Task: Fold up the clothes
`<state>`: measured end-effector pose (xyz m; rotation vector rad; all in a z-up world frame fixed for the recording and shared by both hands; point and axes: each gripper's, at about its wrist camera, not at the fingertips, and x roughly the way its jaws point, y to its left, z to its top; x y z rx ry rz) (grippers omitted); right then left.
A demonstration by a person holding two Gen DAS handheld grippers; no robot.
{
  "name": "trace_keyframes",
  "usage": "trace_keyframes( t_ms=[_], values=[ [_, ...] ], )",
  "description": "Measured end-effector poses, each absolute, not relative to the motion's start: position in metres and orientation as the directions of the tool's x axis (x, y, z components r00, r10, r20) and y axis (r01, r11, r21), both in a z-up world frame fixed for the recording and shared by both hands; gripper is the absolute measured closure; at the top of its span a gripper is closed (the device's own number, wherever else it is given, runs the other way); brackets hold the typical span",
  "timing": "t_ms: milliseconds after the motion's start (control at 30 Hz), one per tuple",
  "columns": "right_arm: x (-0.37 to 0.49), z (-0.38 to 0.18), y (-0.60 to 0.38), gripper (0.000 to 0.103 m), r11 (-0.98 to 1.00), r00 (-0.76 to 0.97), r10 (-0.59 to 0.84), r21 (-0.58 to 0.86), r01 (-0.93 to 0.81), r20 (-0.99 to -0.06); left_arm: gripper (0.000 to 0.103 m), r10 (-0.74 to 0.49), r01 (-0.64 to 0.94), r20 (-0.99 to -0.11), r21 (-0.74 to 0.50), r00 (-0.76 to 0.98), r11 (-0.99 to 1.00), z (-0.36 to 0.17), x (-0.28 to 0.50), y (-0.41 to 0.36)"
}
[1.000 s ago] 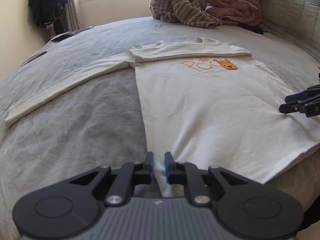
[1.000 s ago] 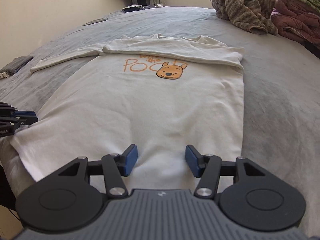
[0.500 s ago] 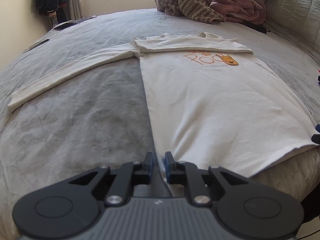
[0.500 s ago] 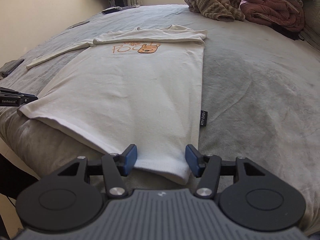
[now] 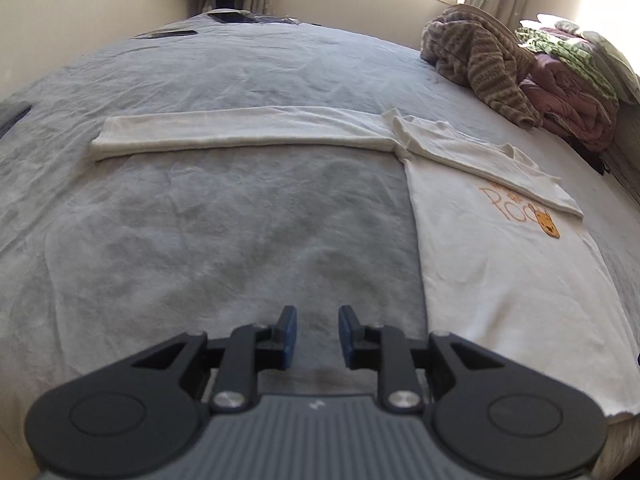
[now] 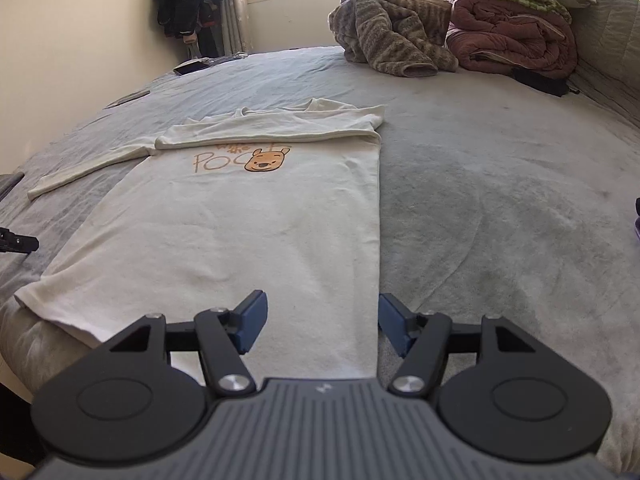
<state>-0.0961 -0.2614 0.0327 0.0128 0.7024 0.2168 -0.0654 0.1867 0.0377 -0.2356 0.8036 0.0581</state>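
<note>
Cream long-sleeved cotton shirt [image 6: 256, 216] with orange bear print flat on grey blanket-covered bed [image 6: 480, 200], left gripper [image 5: 317, 336] at its nine o'clock slightly parted, empty, right gripper [image 6: 320, 320] wide apart over hem's three o'clock edge, empty

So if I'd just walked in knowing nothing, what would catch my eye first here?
Probably the cream long-sleeved shirt spread flat on the grey bed, with an orange bear face printed on its chest; one sleeve stretches straight out, the other is folded across the top. Next, the two black claws with blue pads: the right claw open over the shirt's hem, the left claw open over bare blanket. At the head lies a heap of bedding.
</note>
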Motion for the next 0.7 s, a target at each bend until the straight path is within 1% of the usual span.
trace_keyframes(
  t_ms=[33, 67, 167, 267, 367, 467, 567, 633, 700],
  values=[
    [-0.093, 0.034, -0.261, 0.037, 0.978, 0.747, 0.199, 0.082, -0.190, -0.634, 0.059, -0.020, -0.185, -0.716, -0.208, 0.697, 0.960, 0.040, -0.061, 0.197],
    [-0.090, 0.035, -0.260, 0.035, 0.978, 0.751, 0.198, 0.081, -0.190, -0.630, 0.055, -0.008, -0.227, -0.715, -0.233, 0.699, 0.946, 0.042, -0.057, 0.207],
    [-0.076, 0.040, -0.251, 0.030, 0.971, 0.743, 0.230, 0.101, -0.216, -0.628, 0.054, 0.006, -0.338, -0.721, -0.317, 0.693, 0.886, 0.046, -0.041, 0.238],
    [-0.060, 0.043, -0.242, 0.030, 0.962, 0.734, 0.271, 0.142, -0.234, -0.623, 0.051, 0.087, -0.452, -0.714, -0.339, 0.695, 0.825, 0.048, -0.028, 0.262],
    [-0.047, 0.044, -0.233, 0.029, 0.950, 0.719, 0.312, 0.182, -0.255, -0.621, 0.049, 0.127, -0.532, -0.713, -0.379, 0.690, 0.757, 0.043, -0.019, 0.283],
    [-0.042, 0.041, -0.225, 0.027, 0.933, 0.698, 0.359, 0.224, -0.281, -0.620, 0.047, 0.098, -0.567, -0.726, -0.437, 0.681, 0.698, 0.039, -0.015, 0.298],
    [-0.043, 0.035, -0.216, 0.027, 0.933, 0.689, 0.351, 0.178, -0.312, -0.634, 0.046, 0.072, -0.596, -0.731, -0.489, 0.678, 0.637, 0.039, -0.013, 0.312],
    [-0.042, 0.031, -0.213, 0.027, 0.936, 0.682, 0.334, 0.147, -0.319, -0.650, 0.046, 0.098, -0.615, -0.728, -0.489, 0.678, 0.619, 0.044, -0.009, 0.322],
    [-0.038, 0.028, -0.214, 0.027, 0.937, 0.676, 0.333, 0.149, -0.317, -0.657, 0.044, 0.121, -0.631, -0.724, -0.491, 0.679, 0.600, 0.047, -0.005, 0.332]
  ],
)
